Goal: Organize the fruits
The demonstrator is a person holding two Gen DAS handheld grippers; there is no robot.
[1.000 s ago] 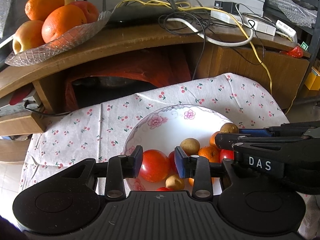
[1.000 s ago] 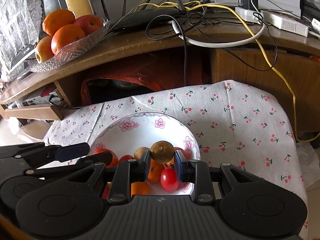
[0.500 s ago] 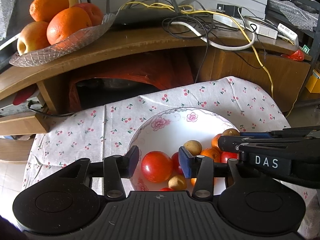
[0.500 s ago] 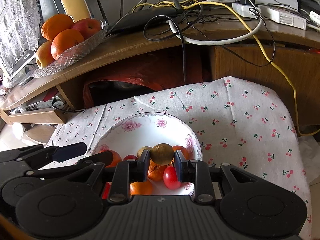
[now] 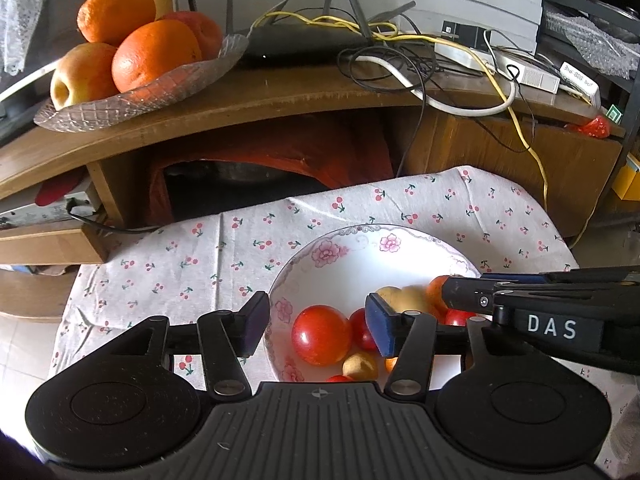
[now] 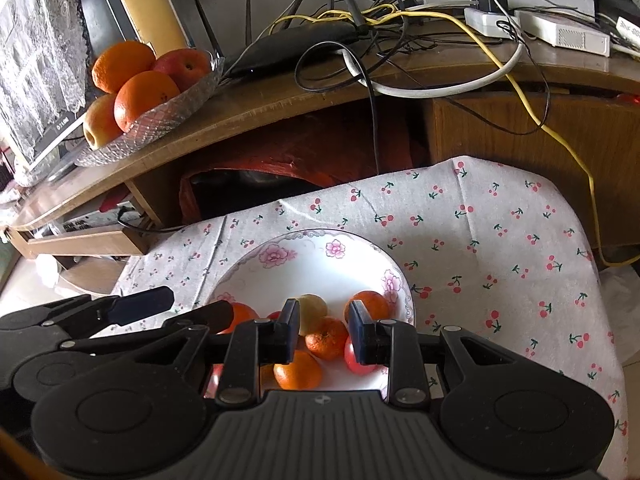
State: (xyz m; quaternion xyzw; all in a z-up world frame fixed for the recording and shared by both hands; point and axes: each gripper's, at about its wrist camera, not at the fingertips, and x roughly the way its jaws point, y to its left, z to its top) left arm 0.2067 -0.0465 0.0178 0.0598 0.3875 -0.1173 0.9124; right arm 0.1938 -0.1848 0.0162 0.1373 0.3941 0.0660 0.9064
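Note:
A white flowered plate [image 5: 360, 232] on a cherry-print cloth [image 5: 192, 264] holds a large red tomato [image 5: 322, 334], small yellowish fruits [image 5: 400, 300], mandarins and cherry tomatoes. My left gripper [image 5: 318, 328] hovers open over the plate's near left side. The tomato lies beyond its wide gap, untouched. My right gripper [image 6: 324, 332] is open over the plate [image 6: 312, 234]. A mandarin [image 6: 326, 338] shows through its gap, and a yellowish fruit [image 6: 314, 304] lies just past its left finger. Its fingertips [image 5: 452, 294] reach in from the right in the left wrist view.
A cut-glass dish [image 5: 140, 96] with oranges and apples sits on the curved wooden shelf [image 5: 280, 100] at the back left. A black router [image 5: 304, 40] and tangled cables [image 5: 420, 64] fill the shelf's middle and right. Bare cloth [image 6: 500, 240] lies right of the plate.
My left gripper's jaws have spread wider around the tomato's position. The brownish fruit that sat between my right gripper's fingers is no longer there. Both grippers have drawn back a little.

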